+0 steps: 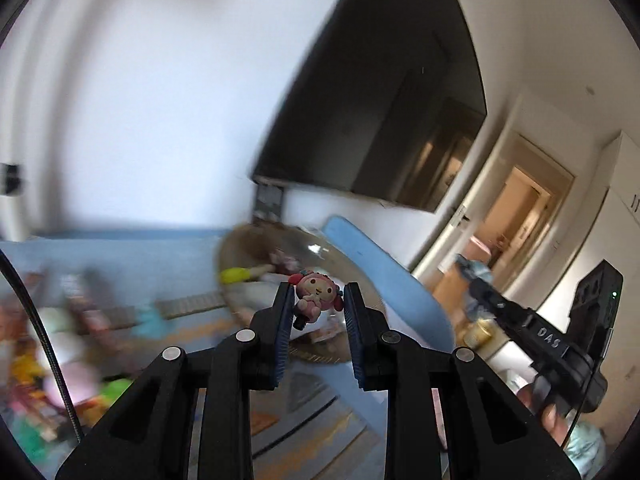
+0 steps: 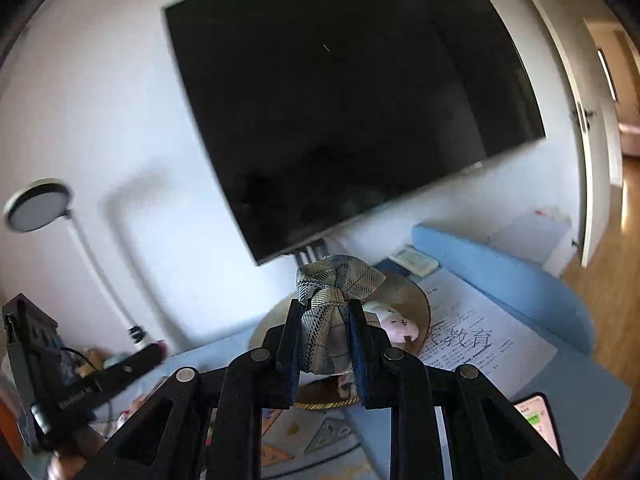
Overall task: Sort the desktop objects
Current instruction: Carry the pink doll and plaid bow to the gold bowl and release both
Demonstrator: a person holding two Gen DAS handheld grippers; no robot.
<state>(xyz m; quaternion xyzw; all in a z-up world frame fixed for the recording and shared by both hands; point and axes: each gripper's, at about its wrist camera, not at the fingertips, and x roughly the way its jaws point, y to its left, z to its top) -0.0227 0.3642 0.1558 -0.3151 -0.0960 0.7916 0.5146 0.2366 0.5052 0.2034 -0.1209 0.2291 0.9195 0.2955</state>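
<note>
My left gripper (image 1: 317, 300) is nearly closed, its jaws clamped on a pink figurine (image 1: 316, 294) held at the fingertips, clear of the desk. My right gripper (image 2: 325, 322) is likewise nearly closed, pinching a plaid bow (image 2: 334, 298); the knot sits between the pads and the loops stand above the tips. Both items are airborne, in transit.

Directly beyond each load, at 12 o'clock, lies a round tray (image 2: 420, 300). In the right wrist view it already holds a pale plush toy (image 2: 394, 322), just past my right fingertips at 1 o'clock. In the left wrist view the tray (image 1: 240, 248) is blurred; a yellow object (image 1: 236, 275) rests inside it at 10 o'clock, and other contents cannot be identified.

At 2 o'clock from my right gripper, printed paper (image 2: 472, 328) lies on the blue desk (image 2: 572, 392), and a phone (image 2: 538, 420) sits at 4 o'clock. At 9 o'clock in the left view, a smeared heap of coloured items (image 1: 48, 360) covers the desk; individual pieces cannot be told apart.

Farthest, a dark screen (image 2: 340, 112) hangs on the wall, and a lamp (image 2: 38, 206) stands at 9 o'clock.

Assessment: sorting is partly complete. Some items are in the tray, two are in hand and undelivered, and the heap appears unsorted.
</note>
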